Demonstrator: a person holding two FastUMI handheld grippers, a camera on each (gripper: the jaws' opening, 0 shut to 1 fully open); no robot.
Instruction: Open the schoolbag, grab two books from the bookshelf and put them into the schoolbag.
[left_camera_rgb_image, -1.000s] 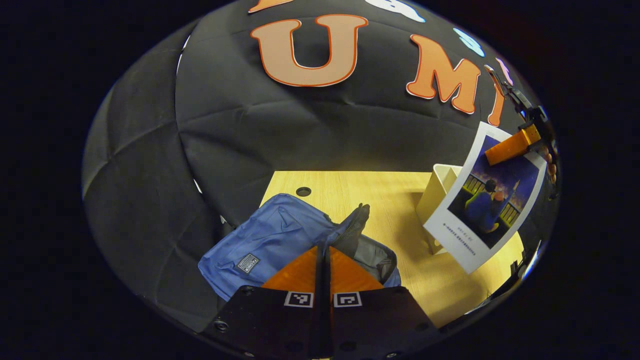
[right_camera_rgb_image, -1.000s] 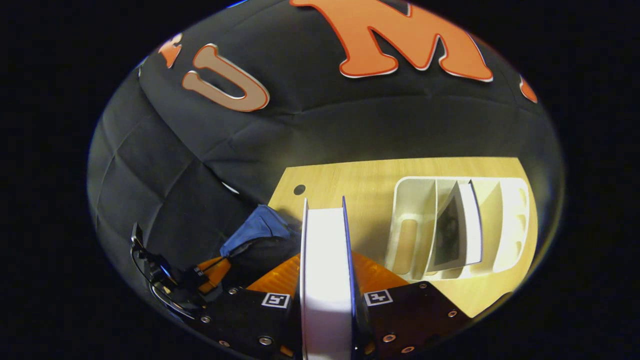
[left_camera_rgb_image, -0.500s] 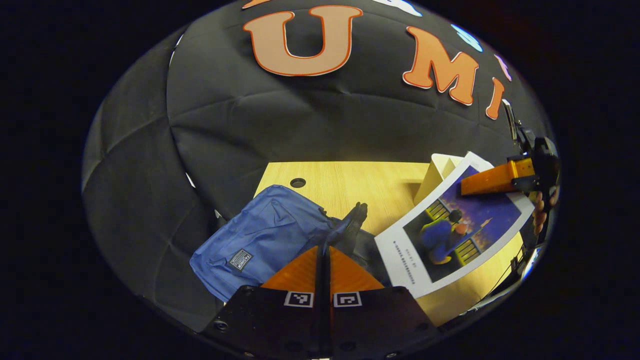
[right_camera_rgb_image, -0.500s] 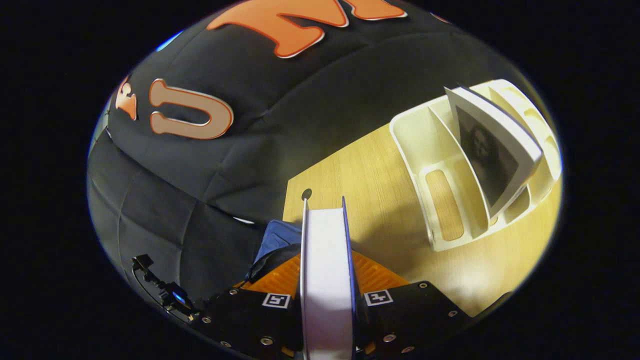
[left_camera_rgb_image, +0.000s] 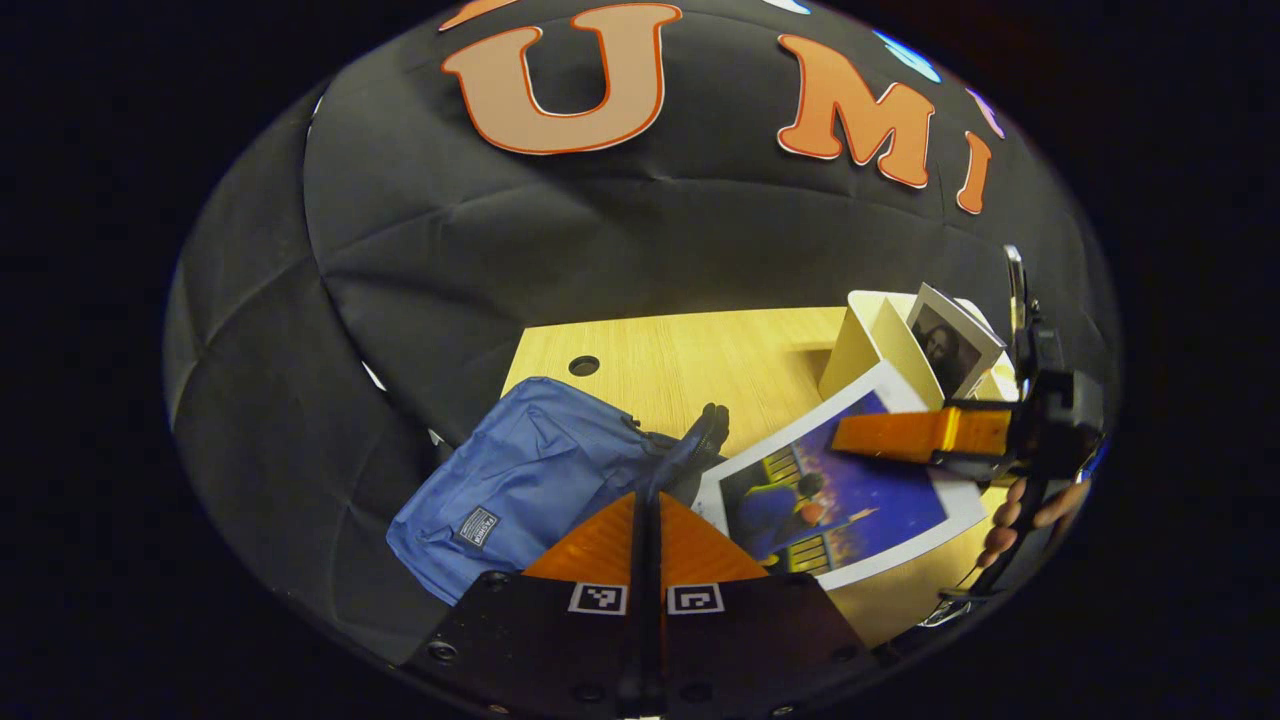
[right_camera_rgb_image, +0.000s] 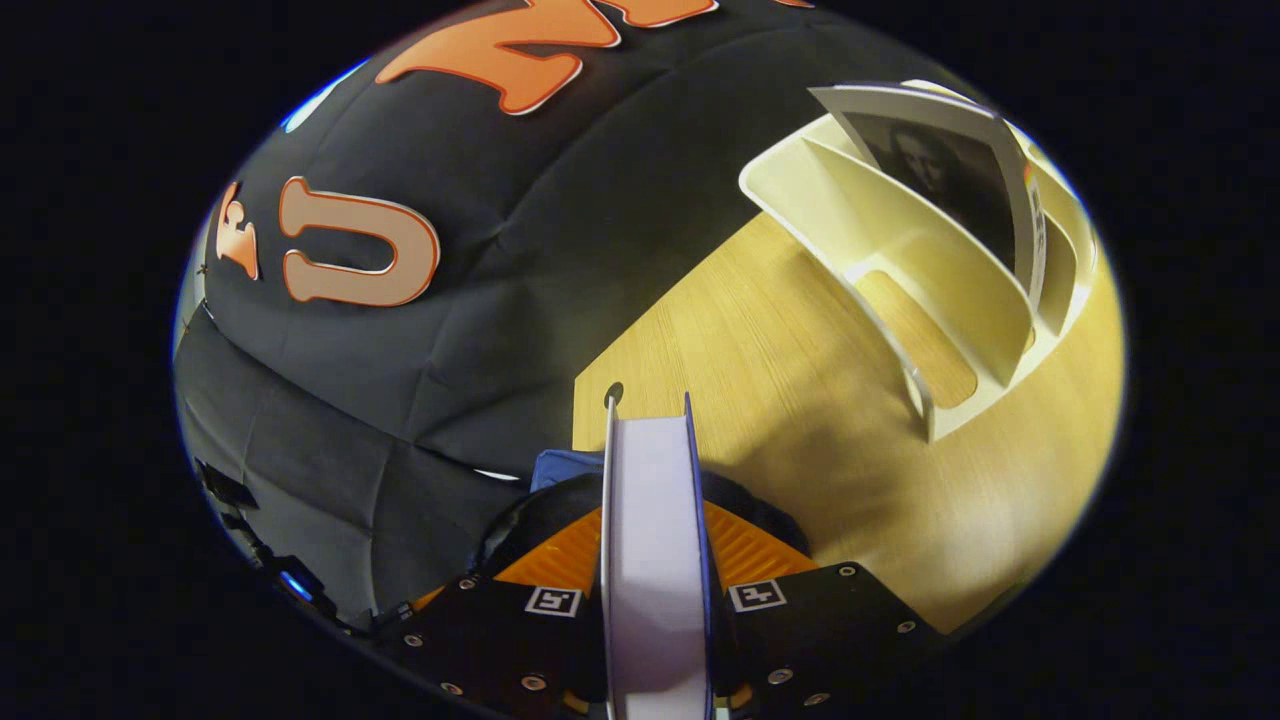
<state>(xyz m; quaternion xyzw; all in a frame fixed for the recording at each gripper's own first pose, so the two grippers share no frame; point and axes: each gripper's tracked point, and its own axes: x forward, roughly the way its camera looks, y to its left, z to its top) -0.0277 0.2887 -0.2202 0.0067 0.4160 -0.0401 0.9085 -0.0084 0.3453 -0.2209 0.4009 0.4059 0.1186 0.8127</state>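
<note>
Table (left_camera_rgb_image: 700, 350): we see blue schoolbag (left_camera_rgb_image: 520, 480) at near left, mouth facing right.

Bookshelf (right_camera_rgb_image: 900, 260) at far right, one book (right_camera_rgb_image: 950, 160) left in it.

Illustrated book (left_camera_rgb_image: 840, 490) hangs at bag mouth, clamped in right gripper (right_camera_rgb_image: 655, 560).

Left gripper (left_camera_rgb_image: 645, 520) pinches bag flap (left_camera_rgb_image: 700, 440), we think; contact hidden.

Risk: if flap sags, mouth narrows and book corner snags rim.
</note>
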